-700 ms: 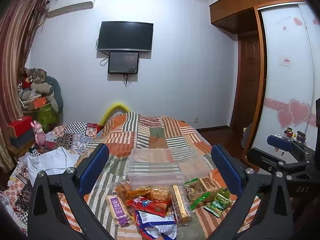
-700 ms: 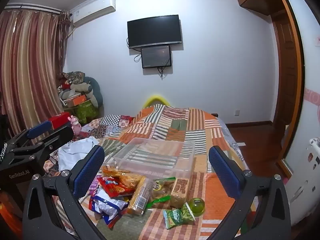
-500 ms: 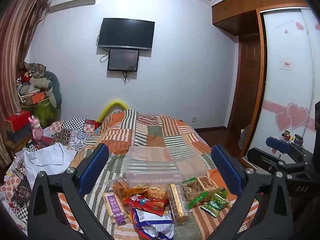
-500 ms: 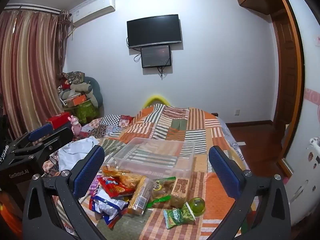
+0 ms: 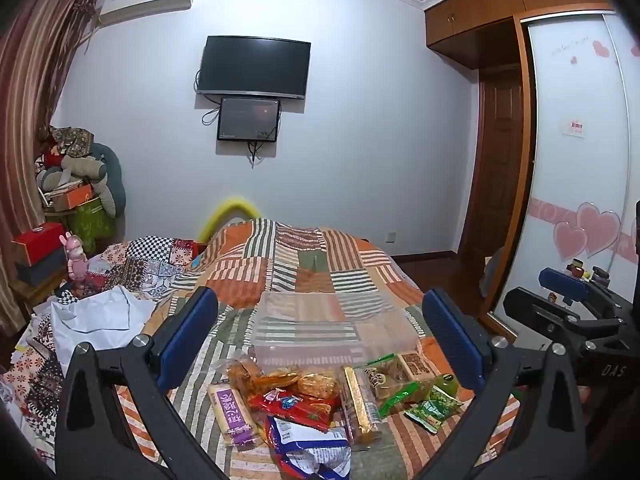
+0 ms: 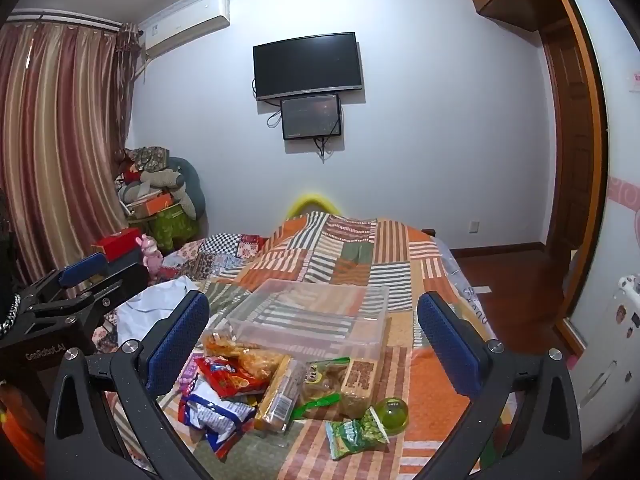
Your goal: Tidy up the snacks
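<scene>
Snacks (image 5: 312, 396) below left hand-held gripper (image 5: 320, 340) (jaws wide), seemingly untouched

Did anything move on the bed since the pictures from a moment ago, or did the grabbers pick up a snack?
Only the left gripper shifted: its view drifted a little, so the snacks sit slightly higher. Nothing was taken or dropped. The right gripper kept still; both have jaws wide open and empty. The snack pile and the clear box lie as before.

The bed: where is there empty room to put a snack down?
The clear box looks empty. The quilt is bare right of the green ball, and beyond the box toward the wall. The snack pile in front of the box is crowded.
</scene>
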A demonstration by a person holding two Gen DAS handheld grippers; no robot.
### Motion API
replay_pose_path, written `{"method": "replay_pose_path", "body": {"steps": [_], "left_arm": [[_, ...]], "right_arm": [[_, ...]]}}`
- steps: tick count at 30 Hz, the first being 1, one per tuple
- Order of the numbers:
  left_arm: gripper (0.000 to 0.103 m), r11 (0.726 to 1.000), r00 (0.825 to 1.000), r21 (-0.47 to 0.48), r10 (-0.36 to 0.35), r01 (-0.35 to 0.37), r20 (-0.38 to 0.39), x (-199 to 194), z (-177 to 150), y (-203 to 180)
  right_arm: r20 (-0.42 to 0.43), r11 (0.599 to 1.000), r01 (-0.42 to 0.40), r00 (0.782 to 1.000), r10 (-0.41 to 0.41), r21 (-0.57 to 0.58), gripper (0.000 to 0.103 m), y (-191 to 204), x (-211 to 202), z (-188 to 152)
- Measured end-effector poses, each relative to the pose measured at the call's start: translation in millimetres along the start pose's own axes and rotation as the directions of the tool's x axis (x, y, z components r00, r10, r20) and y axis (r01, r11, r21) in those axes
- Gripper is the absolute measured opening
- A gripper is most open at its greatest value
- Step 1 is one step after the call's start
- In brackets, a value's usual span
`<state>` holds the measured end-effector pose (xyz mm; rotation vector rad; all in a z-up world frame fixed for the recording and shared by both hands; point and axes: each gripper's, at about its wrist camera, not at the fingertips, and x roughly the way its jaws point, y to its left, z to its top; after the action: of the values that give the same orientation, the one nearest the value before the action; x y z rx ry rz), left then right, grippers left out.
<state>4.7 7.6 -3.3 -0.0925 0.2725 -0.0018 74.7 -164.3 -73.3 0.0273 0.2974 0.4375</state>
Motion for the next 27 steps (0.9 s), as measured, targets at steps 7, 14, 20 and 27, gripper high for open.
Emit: {"method": "replay_pose_path", "body": {"steps": [7, 14, 20, 27], "left_arm": [[0.103, 1.0, 1.0, -0.001, 0.001, -0.001, 0.01, -1.4, 0.0, 0.1], [0.103, 1.0, 1.0, 0.002, -0.005, 0.005, 0.015, -1.4, 0.2, -2.2], [0.103, 1.0, 1.0, 0.002, -0.003, 0.003, 0.018, -3.2, 1.1, -3.4], [0.103, 1.0, 1.0, 0.002, -0.004, 0.004, 0.018, -3.2, 1.5, -3.8]], "right_arm": [[0.002, 1.0, -0.003, 1.0, 0.003, -0.001, 0.103, -0.2, -1.0, 0.8], [0.002, 1.0, -0.003, 1.0, 0.003, -0.005, 0.103, 0.6, -0.7, 4.0], [-0.001, 1.0, -0.001, 1.0, 0.001, -0.005, 0.103, 0.8, -0.6, 3.2], [-0.001, 1.0, -0.004, 1.0, 0.004, -0.006, 0.103, 1.7, -0.6, 5.0]]}}
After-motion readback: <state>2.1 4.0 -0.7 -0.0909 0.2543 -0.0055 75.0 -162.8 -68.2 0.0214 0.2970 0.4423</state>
